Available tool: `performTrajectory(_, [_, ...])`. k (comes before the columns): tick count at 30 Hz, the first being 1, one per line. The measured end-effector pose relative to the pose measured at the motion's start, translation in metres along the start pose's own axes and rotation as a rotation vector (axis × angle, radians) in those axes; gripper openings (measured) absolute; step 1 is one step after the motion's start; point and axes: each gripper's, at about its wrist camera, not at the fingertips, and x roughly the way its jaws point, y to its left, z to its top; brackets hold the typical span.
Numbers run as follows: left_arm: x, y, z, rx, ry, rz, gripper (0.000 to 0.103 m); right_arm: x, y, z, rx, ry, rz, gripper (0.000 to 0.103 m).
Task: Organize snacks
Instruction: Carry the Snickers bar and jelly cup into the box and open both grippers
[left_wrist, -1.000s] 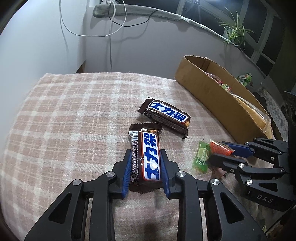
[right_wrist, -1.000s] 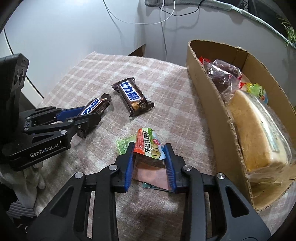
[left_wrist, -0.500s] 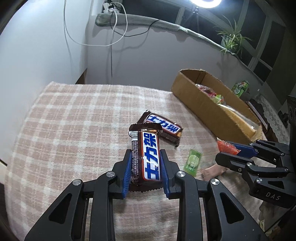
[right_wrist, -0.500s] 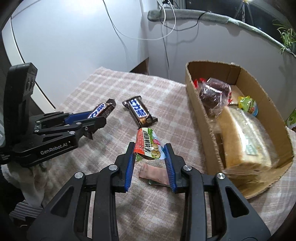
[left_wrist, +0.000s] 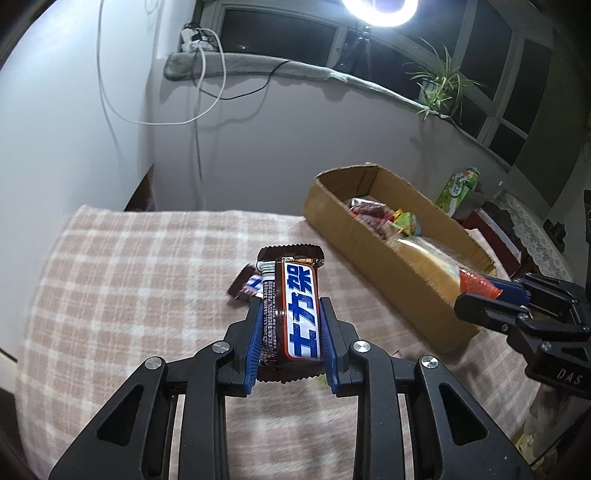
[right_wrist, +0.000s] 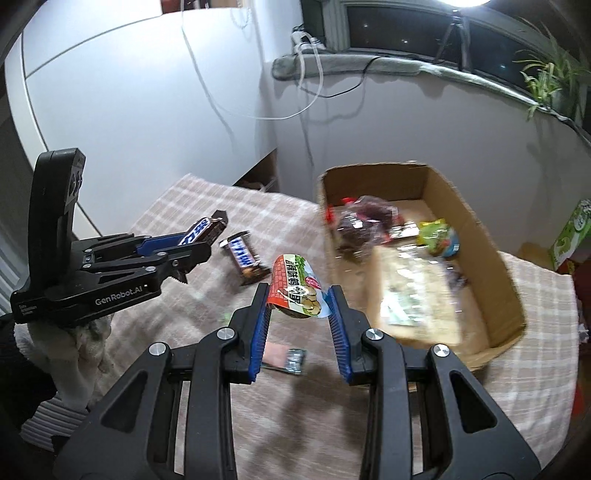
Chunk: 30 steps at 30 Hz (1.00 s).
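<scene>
Above a surface (left_wrist: 122, 266) covered with a pink and white checked cloth, two hand-held grippers each carry a snack. The landmark is an open cardboard box (left_wrist: 373, 258), long and narrow, standing on the far right part of the cloth.

The left hand-held gripper (left_wrist: 291, 325), to the left of the box, is closed on a brown chocolate bar (left_wrist: 299, 310) with blue and white lettering. The blue pads press on the bar's two long sides. The bar's long axis runs straight along the fingers, pointing away from the camera, and its crimped far end sticks out past the fingertips. It is held clear of the cloth.

A second chocolate bar (right_wrist: 245, 258) lies flat on the cloth to the left of the box, well apart from it, with its long axis on a slant toward the box's near end.

The right hand-held gripper (right_wrist: 299, 299), just beside the near left corner of the box, is closed on a small snack packet (right_wrist: 295, 291) printed with a red brick pattern and green. The packet arches between the blue pads and points away from the camera, lifted off the cloth.

A pink wrapper (right_wrist: 282, 358) with a silver end lies flat on the cloth under that gripper, near the box's front corner.

Inside the box are a dark red bag (right_wrist: 364, 221), a green packet (right_wrist: 437, 236) and a clear-wrapped loaf, blurred.
</scene>
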Motion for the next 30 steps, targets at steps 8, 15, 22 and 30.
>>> performTrajectory(8, [0.01, -0.027, 0.019, 0.033, -0.007, -0.023, 0.026, -0.014, -0.041, 0.004, 0.04, -0.024, -0.051, 0.032])
performTrajectory(15, [0.023, -0.053, 0.037, 0.065, -0.012, -0.044, 0.027, -0.018, -0.074, 0.006, 0.077, -0.029, -0.082, 0.032])
performTrajectory(22, [0.037, -0.073, 0.057, 0.071, -0.022, -0.073, 0.027, -0.014, -0.103, 0.003, 0.125, -0.022, -0.095, 0.032])
performTrajectory(30, [0.061, -0.1, 0.07, 0.1, -0.002, -0.101, 0.027, 0.002, -0.13, -0.001, 0.172, 0.0, -0.09, 0.032])
